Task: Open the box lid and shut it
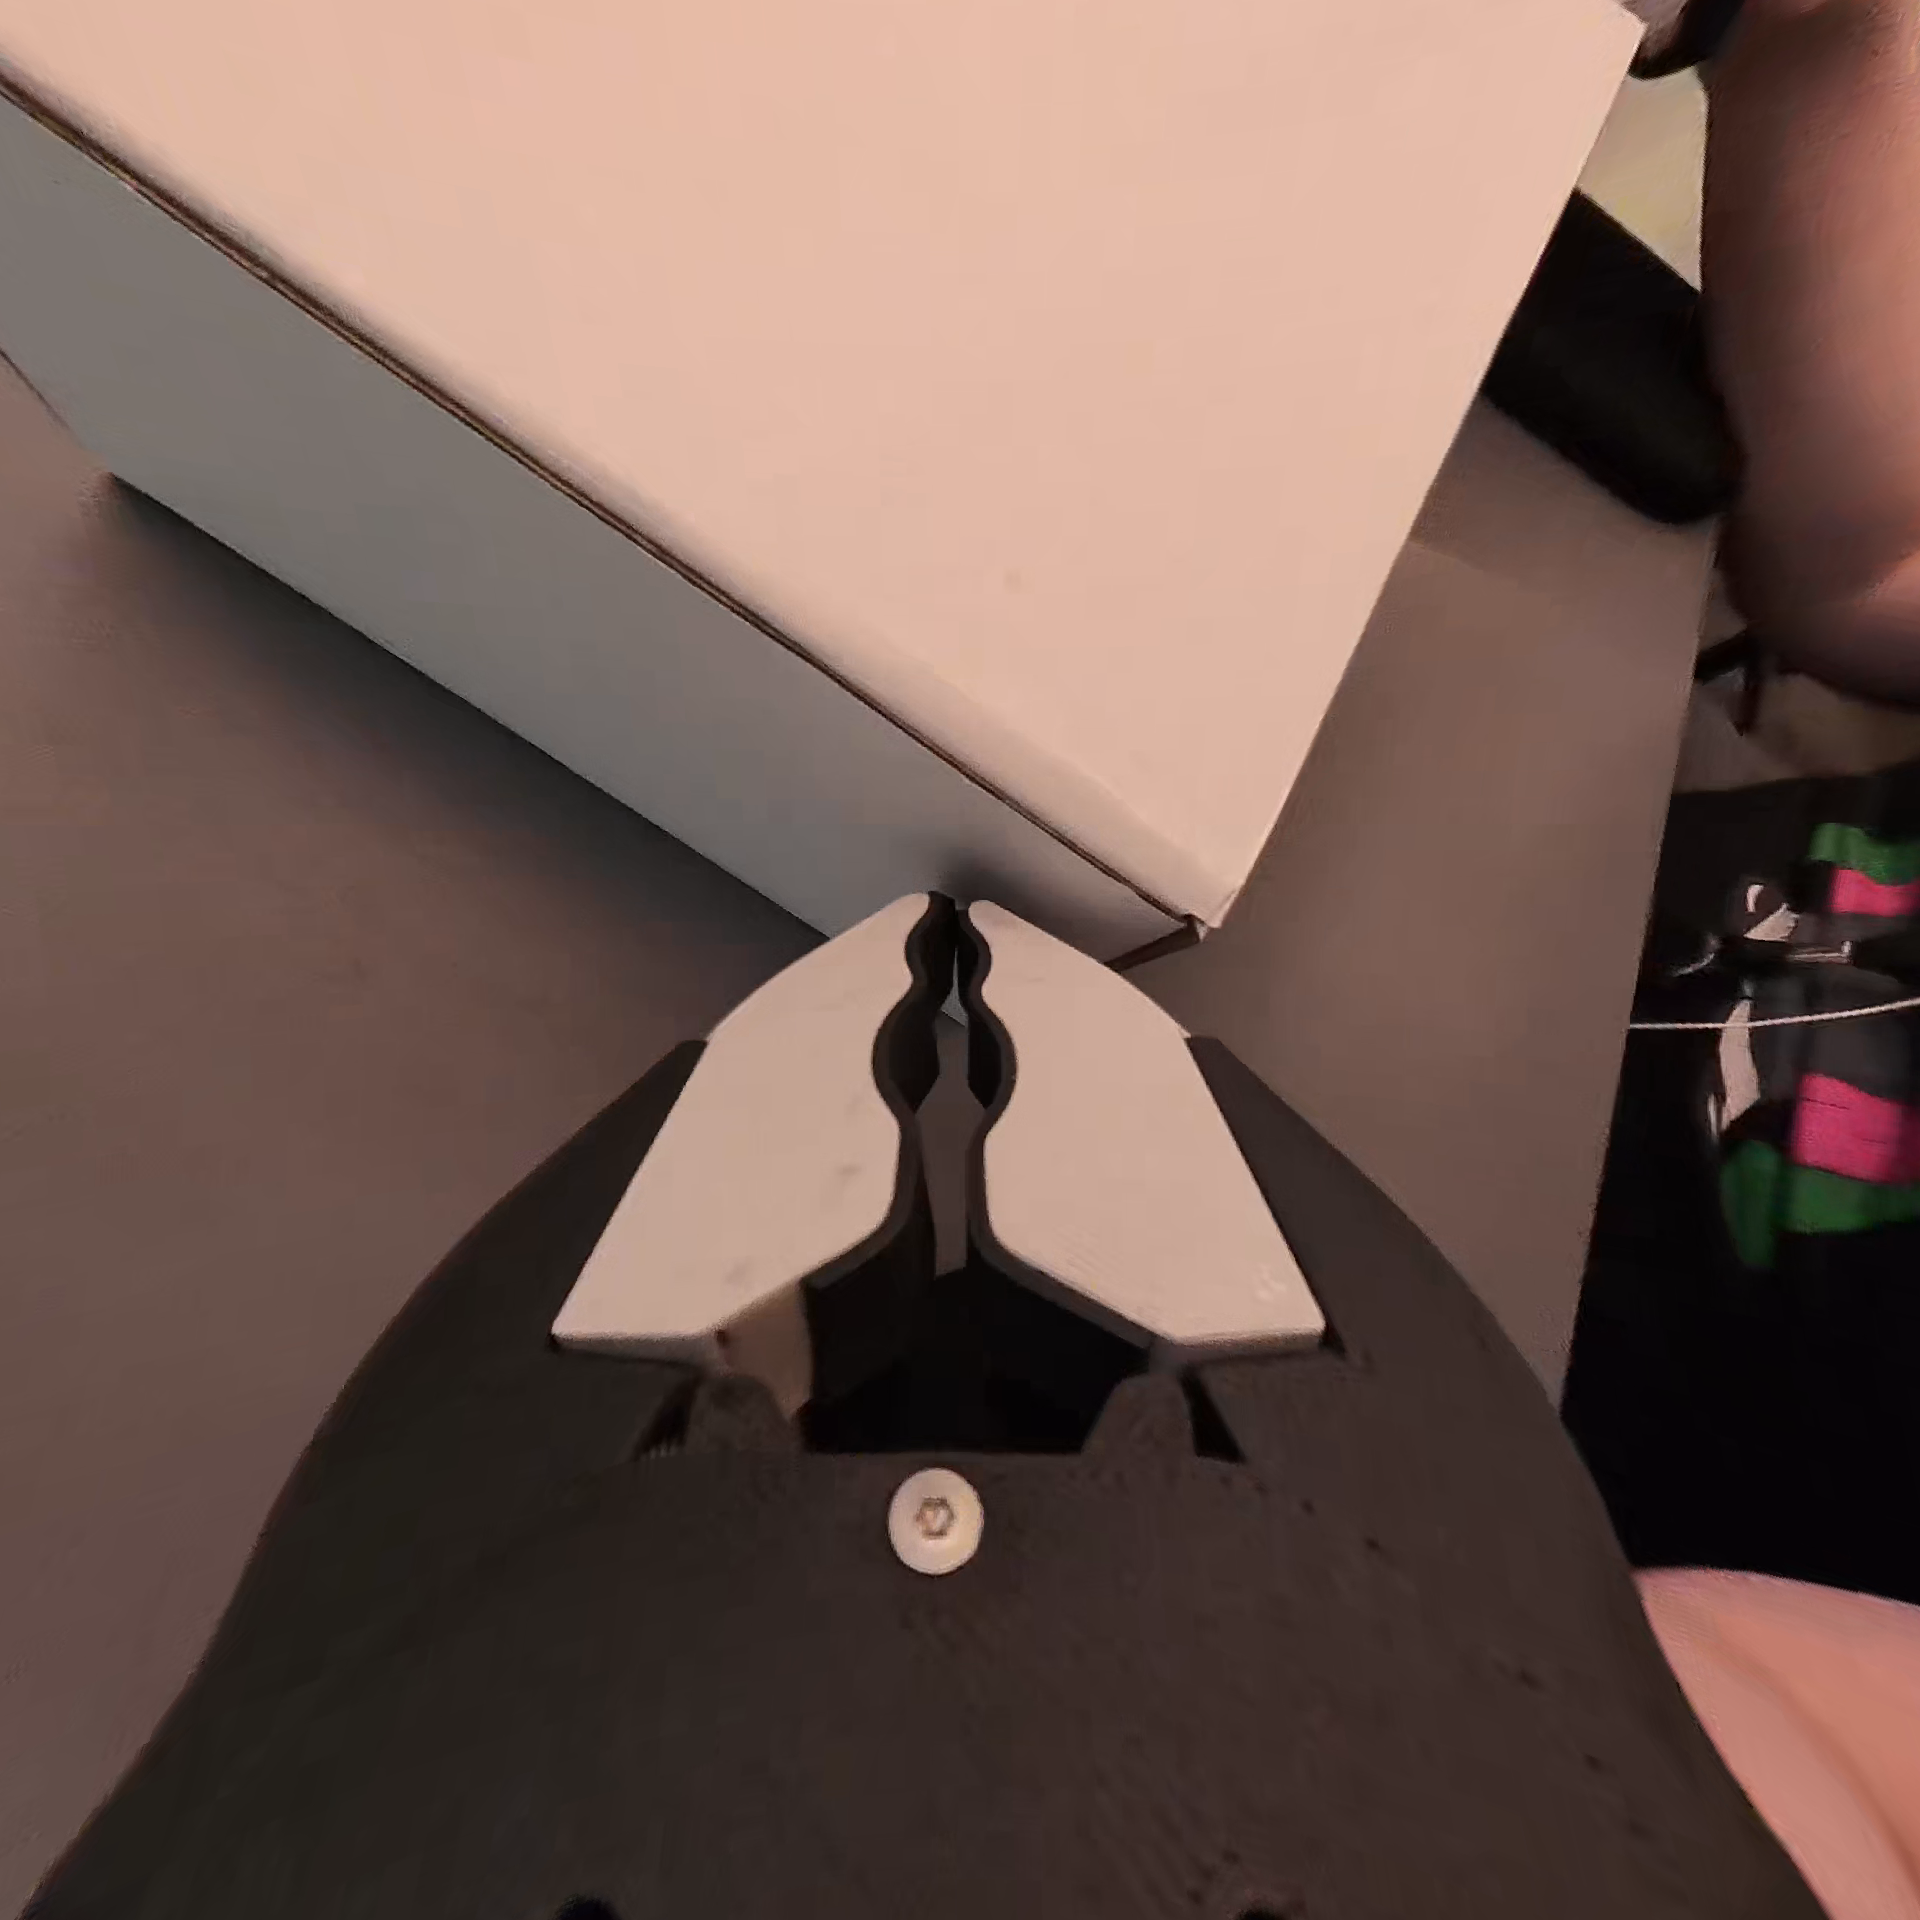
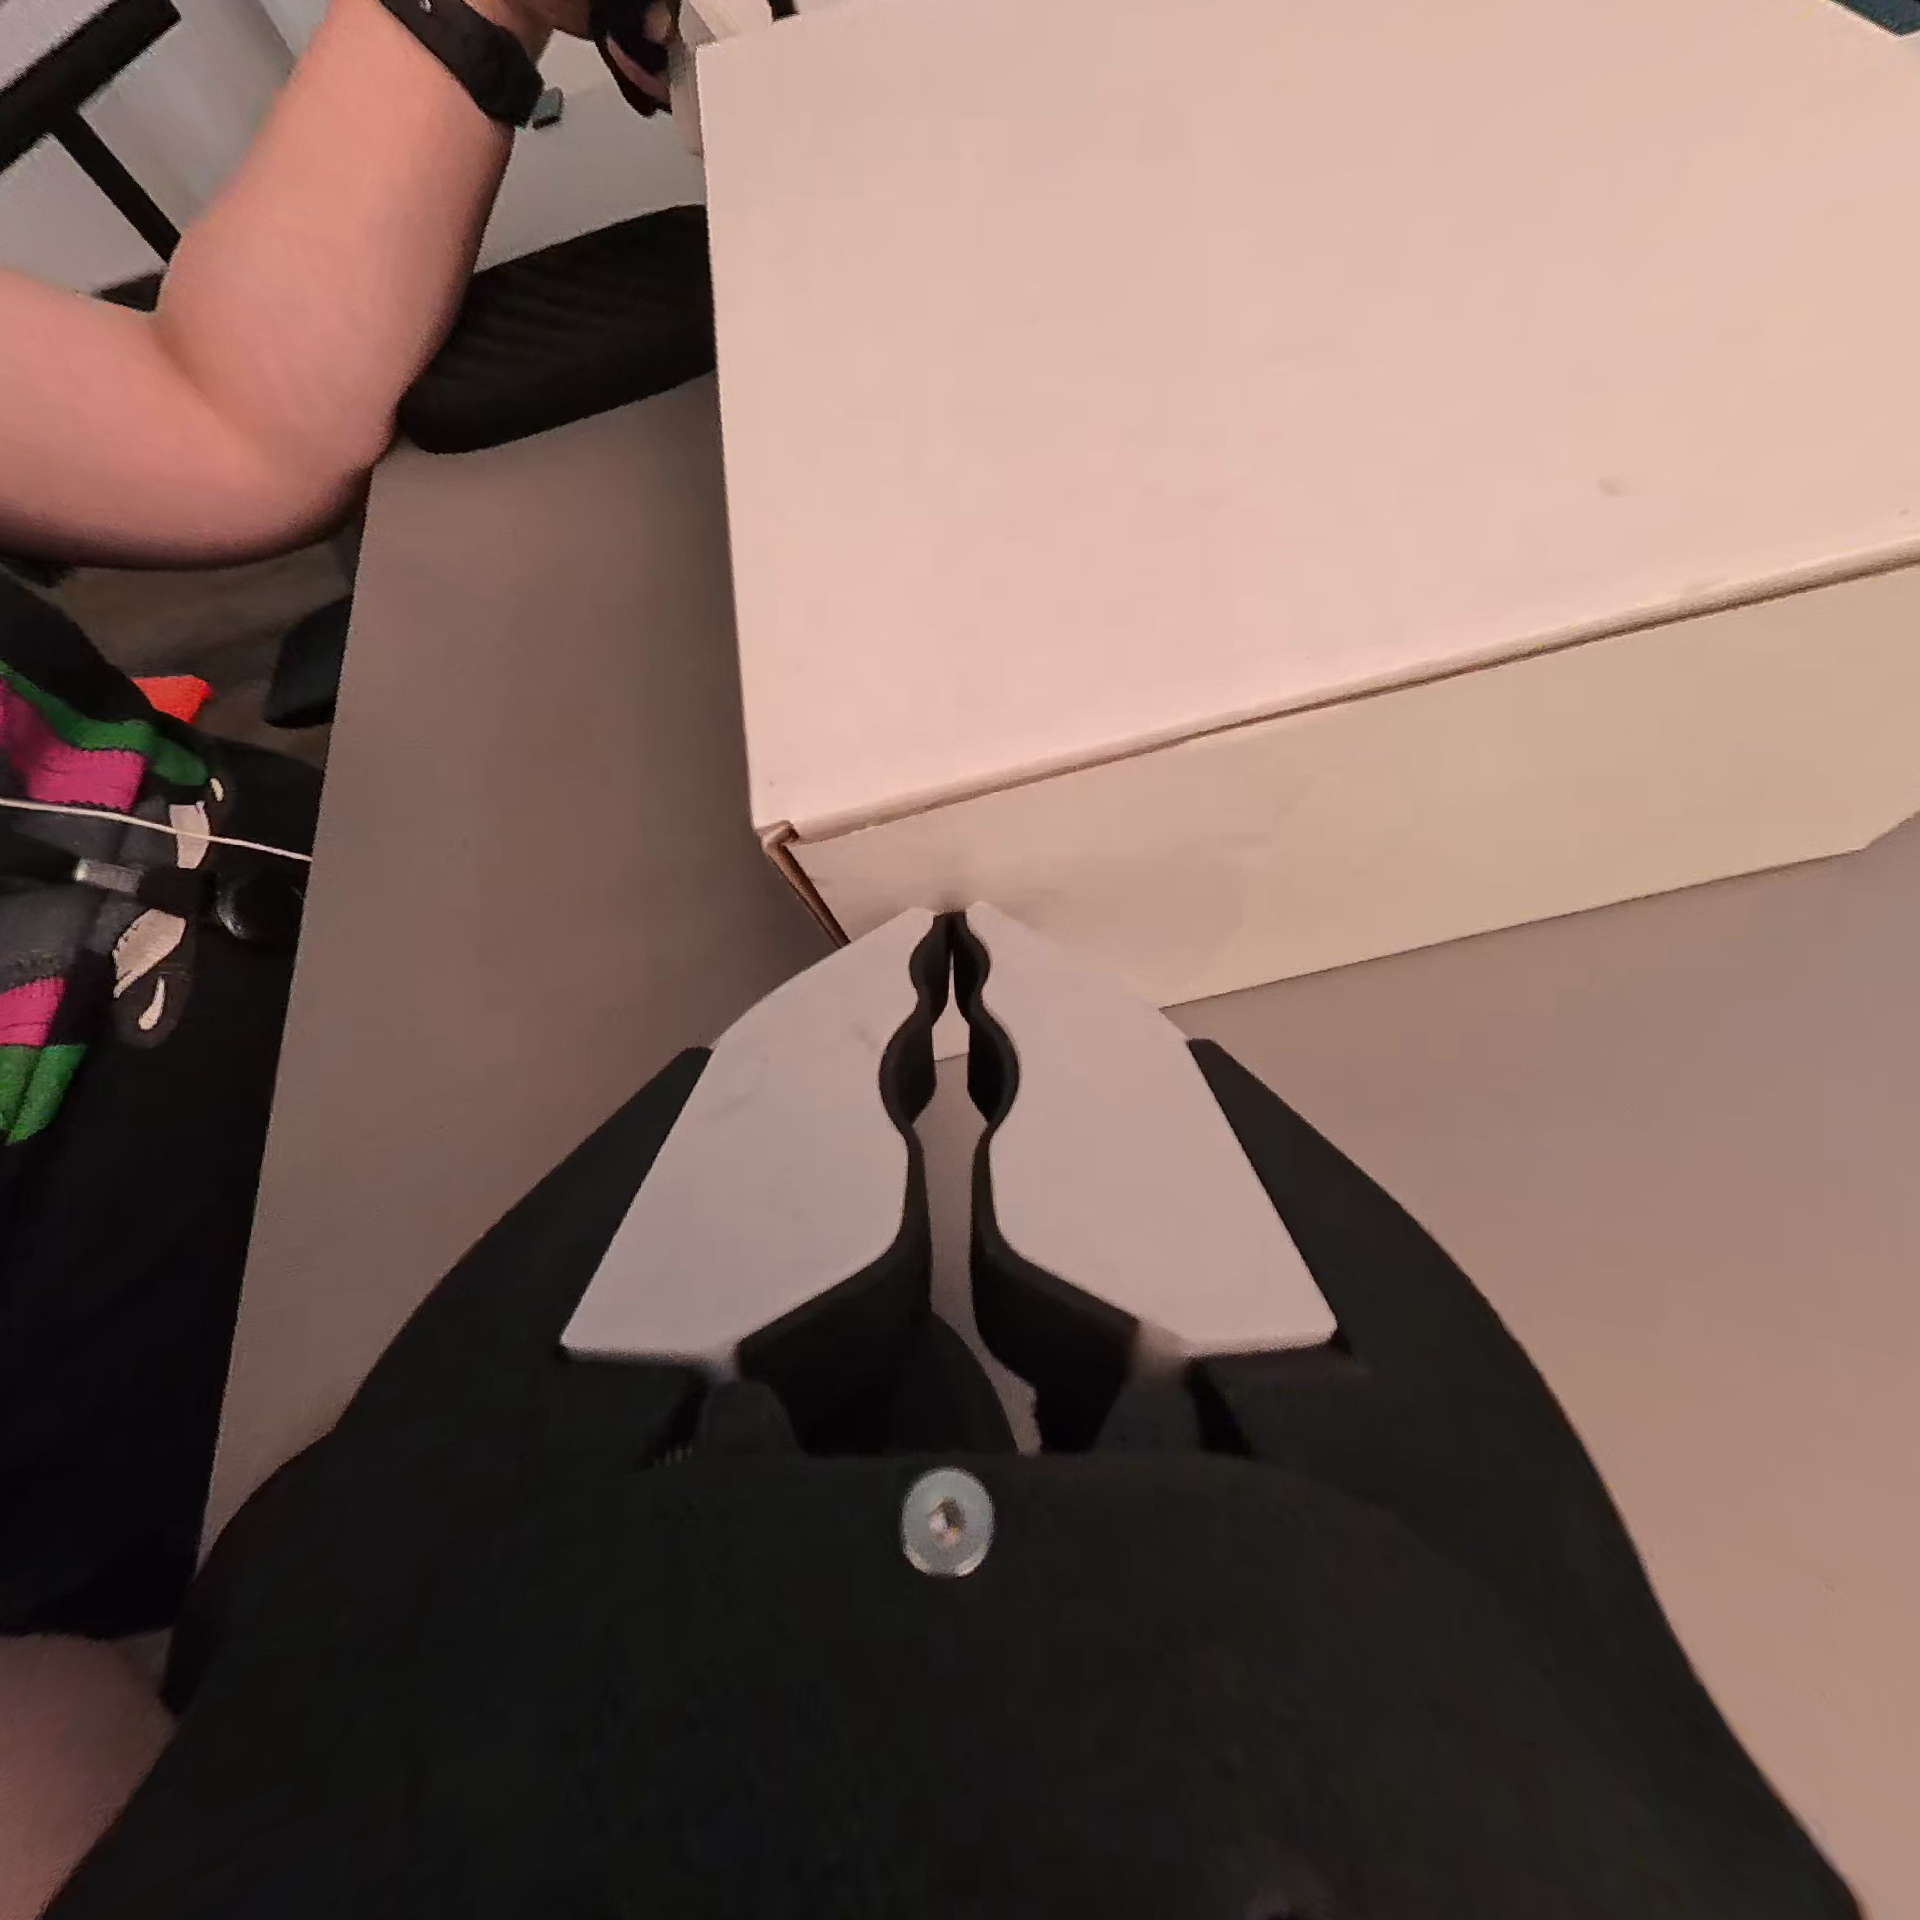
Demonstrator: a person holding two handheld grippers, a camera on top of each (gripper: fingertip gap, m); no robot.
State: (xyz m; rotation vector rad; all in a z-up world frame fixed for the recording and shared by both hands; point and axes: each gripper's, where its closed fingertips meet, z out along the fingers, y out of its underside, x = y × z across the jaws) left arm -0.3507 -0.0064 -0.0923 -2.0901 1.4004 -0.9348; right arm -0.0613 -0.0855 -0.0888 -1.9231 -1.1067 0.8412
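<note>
A white cardboard box lies on the grey-brown table with its lid down flat. My left gripper is shut, and its tips touch the box's shaded side wall close to the near corner. My right gripper is shut, and its tips touch the opposite side wall close to its near corner. I cannot tell whether either gripper pinches any cardboard. Neither view shows the other gripper's fingers.
The person sits at the table edge beside the box. A forearm with a black wristband reaches along the box's near edge, and the other arm shows in the left wrist view. A black padded object lies beyond the table edge.
</note>
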